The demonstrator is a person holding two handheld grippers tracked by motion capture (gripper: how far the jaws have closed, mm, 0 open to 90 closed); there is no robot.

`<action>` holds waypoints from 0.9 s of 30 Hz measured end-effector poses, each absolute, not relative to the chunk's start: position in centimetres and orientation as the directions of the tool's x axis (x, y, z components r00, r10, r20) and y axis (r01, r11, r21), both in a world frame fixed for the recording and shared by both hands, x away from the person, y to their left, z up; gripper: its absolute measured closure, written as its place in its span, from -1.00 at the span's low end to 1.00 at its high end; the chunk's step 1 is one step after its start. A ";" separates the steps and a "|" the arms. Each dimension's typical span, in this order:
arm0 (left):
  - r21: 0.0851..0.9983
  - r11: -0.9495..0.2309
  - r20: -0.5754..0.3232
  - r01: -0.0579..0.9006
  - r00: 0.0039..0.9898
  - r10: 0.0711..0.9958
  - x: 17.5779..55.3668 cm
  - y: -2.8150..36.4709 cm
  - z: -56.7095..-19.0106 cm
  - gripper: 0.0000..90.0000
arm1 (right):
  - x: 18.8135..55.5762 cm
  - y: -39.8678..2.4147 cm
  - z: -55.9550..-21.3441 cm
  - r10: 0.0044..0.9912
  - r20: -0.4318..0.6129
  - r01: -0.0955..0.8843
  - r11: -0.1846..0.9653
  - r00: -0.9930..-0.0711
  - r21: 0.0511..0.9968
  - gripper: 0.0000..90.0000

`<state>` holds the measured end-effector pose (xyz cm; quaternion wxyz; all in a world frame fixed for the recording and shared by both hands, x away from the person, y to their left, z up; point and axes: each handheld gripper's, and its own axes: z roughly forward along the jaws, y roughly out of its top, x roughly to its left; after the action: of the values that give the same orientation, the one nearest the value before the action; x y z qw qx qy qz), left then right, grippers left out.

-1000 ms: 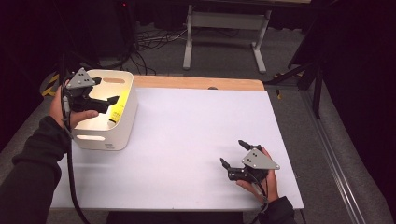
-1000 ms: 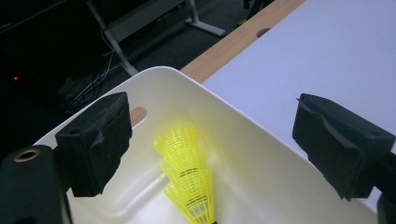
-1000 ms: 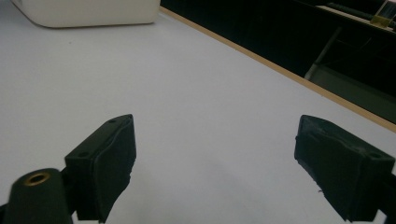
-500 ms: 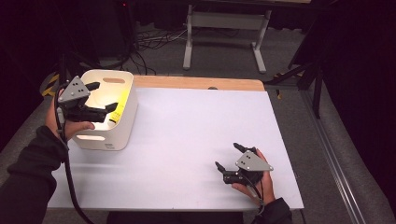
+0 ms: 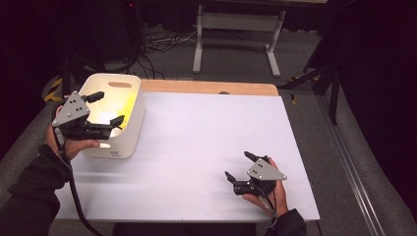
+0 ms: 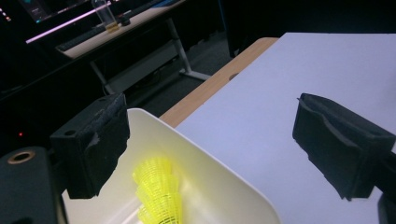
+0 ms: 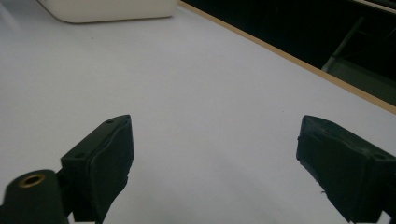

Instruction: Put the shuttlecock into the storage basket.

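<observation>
The left gripper (image 5: 104, 108) is being held over the white bin (image 5: 132, 129) at the table's (image 5: 206, 137) left edge, its jaws spread wide with nothing between them. A yellow shuttlecock (image 6: 159, 196) is lying inside the bin, below the jaws. The right gripper (image 5: 241, 166) is being held low over the table near its front right, well apart from the bin, jaws wide and empty.

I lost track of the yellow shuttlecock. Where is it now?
The yellow shuttlecock lies inside the white bin at the table's left side, just below the open left gripper; the left gripper view shows it against the bin's inner wall.
</observation>
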<state>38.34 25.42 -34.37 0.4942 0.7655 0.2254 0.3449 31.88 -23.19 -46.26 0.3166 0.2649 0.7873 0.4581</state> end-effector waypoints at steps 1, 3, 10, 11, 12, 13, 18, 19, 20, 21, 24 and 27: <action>0.914 -0.406 0.307 -0.006 0.667 0.679 38.1 25.4 -34.4 -0.74 | 31.9 -23.2 -46.3 0.706 -0.257 0.128 0.443 -0.661 0.887 -0.74; 0.912 -0.410 0.310 -0.011 0.674 0.671 37.8 25.2 -34.4 -0.74 | 31.8 -23.1 -46.3 0.703 -0.258 0.125 0.444 -0.663 0.887 -0.74; 0.917 -0.398 0.307 -0.028 0.687 0.659 36.8 24.7 -34.7 -0.76 | 31.7 -22.7 -46.2 0.695 -0.263 0.119 0.450 -0.669 0.885 -0.74; 0.915 -0.403 0.312 -0.031 0.687 0.656 36.7 24.7 -34.8 -0.77 | 31.6 -22.7 -46.2 0.695 -0.263 0.119 0.450 -0.670 0.885 -0.74; 0.914 -0.404 0.315 -0.033 0.686 0.656 36.6 24.6 -34.9 -0.78 | 31.6 -22.7 -46.2 0.693 -0.264 0.118 0.451 -0.671 0.885 -0.74; 0.913 -0.406 0.312 -0.028 0.688 0.655 36.5 24.5 -35.0 -0.79 | 31.6 -22.6 -46.2 0.691 -0.267 0.114 0.453 -0.672 0.884 -0.74; 0.914 -0.404 0.312 -0.038 0.702 0.640 36.0 24.0 -35.3 -0.81 | 31.6 -22.6 -46.2 0.689 -0.266 0.115 0.454 -0.675 0.884 -0.74; 0.915 -0.401 0.311 -0.040 0.703 0.639 35.9 23.9 -35.4 -0.81 | 31.6 -22.5 -46.2 0.688 -0.266 0.116 0.455 -0.675 0.883 -0.74; 0.914 -0.404 0.313 -0.042 0.707 0.634 35.8 23.8 -35.5 -0.81 | 31.6 -22.5 -46.2 0.687 -0.266 0.116 0.456 -0.676 0.883 -0.74; 0.915 -0.402 0.312 -0.044 0.709 0.633 35.7 23.6 -35.6 -0.81 | 31.5 -22.5 -46.3 0.685 -0.267 0.115 0.457 -0.678 0.882 -0.74; 0.916 -0.395 0.323 -0.070 0.714 0.622 35.2 23.3 -36.0 -0.79 | 31.5 -22.5 -46.2 0.694 -0.269 0.108 0.449 -0.668 0.887 -0.74; 0.919 -0.387 0.318 -0.076 0.721 0.615 34.8 22.9 -36.3 -0.79 | 31.4 -22.5 -46.1 0.697 -0.269 0.106 0.445 -0.665 0.889 -0.74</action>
<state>34.77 22.90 -36.34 0.5250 0.7648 0.1764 0.3291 31.42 -22.55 -46.07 0.3203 0.2549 0.7873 0.4611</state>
